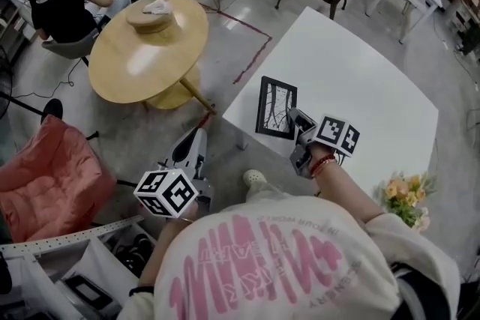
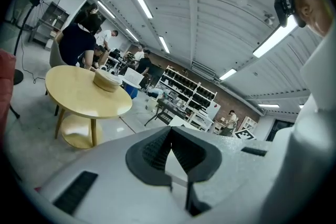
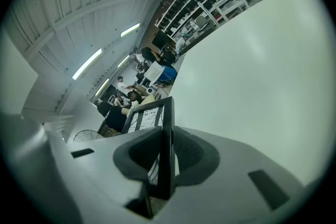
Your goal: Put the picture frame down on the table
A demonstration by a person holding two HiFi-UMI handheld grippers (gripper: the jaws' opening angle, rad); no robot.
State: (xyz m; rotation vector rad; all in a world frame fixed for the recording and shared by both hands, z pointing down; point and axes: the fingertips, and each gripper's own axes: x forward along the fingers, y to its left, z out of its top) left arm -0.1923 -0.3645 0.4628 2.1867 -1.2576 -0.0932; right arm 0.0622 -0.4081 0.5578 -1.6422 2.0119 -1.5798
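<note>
**One picture frame (image 1: 276, 107) clamped edge-on in the right gripper (image 3: 167, 157)**

Both pads press on the frame's black edge; the rest juts past the fingertips over the near corner of the white table (image 1: 360, 79). The left gripper (image 2: 169, 136) hangs beside the table, its jaws closed and empty.

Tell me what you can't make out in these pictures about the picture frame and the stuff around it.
- Whether the picture frame touches the white table: head view looks steeply down; in the right gripper view the right gripper covers its lower edge.
- The frame's image: too small in head view, edge-on in right gripper view.
- What holds the flowers: hidden behind the person's shoulder, head view.
</note>
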